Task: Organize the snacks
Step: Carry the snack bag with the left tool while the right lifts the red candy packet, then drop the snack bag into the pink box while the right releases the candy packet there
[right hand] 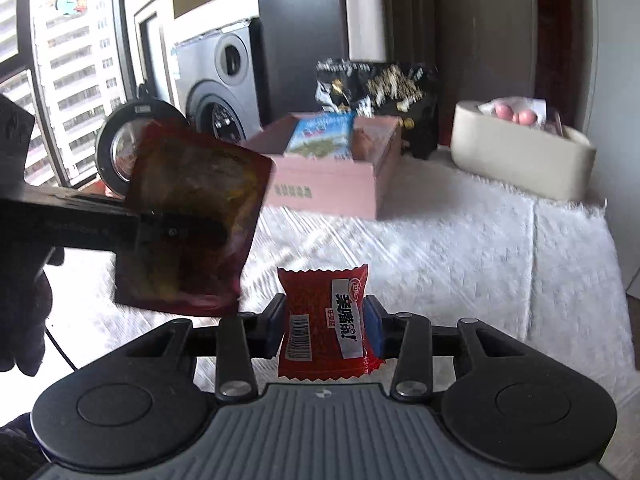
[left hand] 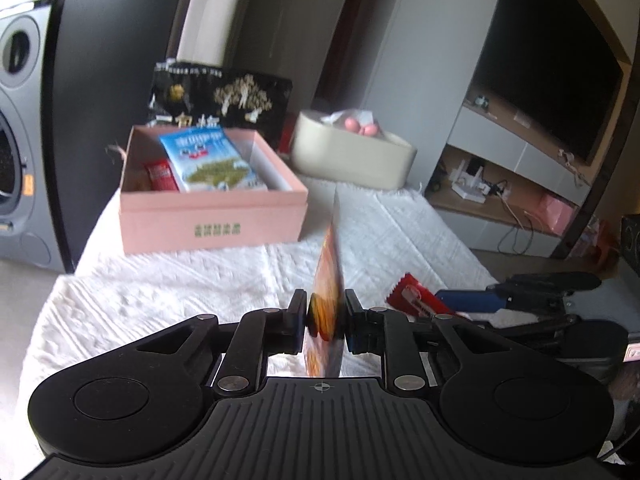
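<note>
Left wrist view, left tool point(left hand: 326, 318) clamping orange packet point(left hand: 328, 280) edge-on, right tool point(right hand: 326, 326) gripping red snack point(right hand: 324, 320)

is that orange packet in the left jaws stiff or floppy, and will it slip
The orange packet probably holds its shape: it stands edge-on above the left gripper without drooping. Likely light. Its glossy film may slip, since only the lower part is pinched.
</note>
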Demonstrator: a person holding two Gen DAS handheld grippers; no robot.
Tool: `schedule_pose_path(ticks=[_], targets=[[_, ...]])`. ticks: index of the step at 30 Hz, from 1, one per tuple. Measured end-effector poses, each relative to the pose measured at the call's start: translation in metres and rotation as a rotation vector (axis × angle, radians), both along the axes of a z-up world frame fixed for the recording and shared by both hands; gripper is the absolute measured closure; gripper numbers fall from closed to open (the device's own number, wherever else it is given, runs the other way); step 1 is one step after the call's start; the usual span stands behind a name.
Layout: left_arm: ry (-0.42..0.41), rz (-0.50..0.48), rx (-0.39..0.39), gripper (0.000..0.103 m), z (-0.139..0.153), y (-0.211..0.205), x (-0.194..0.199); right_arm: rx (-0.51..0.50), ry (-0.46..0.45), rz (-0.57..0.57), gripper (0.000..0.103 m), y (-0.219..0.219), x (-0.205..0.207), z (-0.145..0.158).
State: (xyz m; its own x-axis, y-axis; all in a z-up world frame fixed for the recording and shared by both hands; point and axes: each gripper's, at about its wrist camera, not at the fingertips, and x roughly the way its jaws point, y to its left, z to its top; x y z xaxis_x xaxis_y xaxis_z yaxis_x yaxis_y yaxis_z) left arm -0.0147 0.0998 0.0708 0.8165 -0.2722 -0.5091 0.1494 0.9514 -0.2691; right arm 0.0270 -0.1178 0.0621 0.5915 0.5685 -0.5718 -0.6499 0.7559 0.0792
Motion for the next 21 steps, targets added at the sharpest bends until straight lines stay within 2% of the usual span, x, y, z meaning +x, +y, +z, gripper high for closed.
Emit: schedule_pose_path(ticks=[7,11,13,15,18,19,21], targets=[[-0.085,-0.011,0.013,0.08,0.028,0.007,0.003,0.022,-0.087,0.017,0.063,0.008,-0.002,0.033],[-0.161,-0.006,0.048,0.08,0.06,0.02,0.03,0.023,-0.121,0.04,0.063,0.017,0.008,0.052],[-0.183,0.001,0.041,0.08,0.075,0.033,0.054,0.022,-0.15,0.042,0.063,0.024,0.02,0.062],[-0.168,-0.001,-0.009,0.08,0.08,0.049,0.084,0.022,-0.174,0.03,0.063,0.034,0.038,0.071],[-0.152,-0.048,-0.213,0.08,0.061,0.085,0.141,0.04,-0.177,0.007,0.063,0.051,0.072,0.078],[-0.151,-0.053,-0.249,0.08,0.05,0.094,0.158,0.049,-0.172,0.0,0.063,0.056,0.083,0.078],[-0.087,-0.042,-0.211,0.079,0.023,0.104,0.199,0.048,-0.161,-0.018,0.063,0.066,0.103,0.074]])
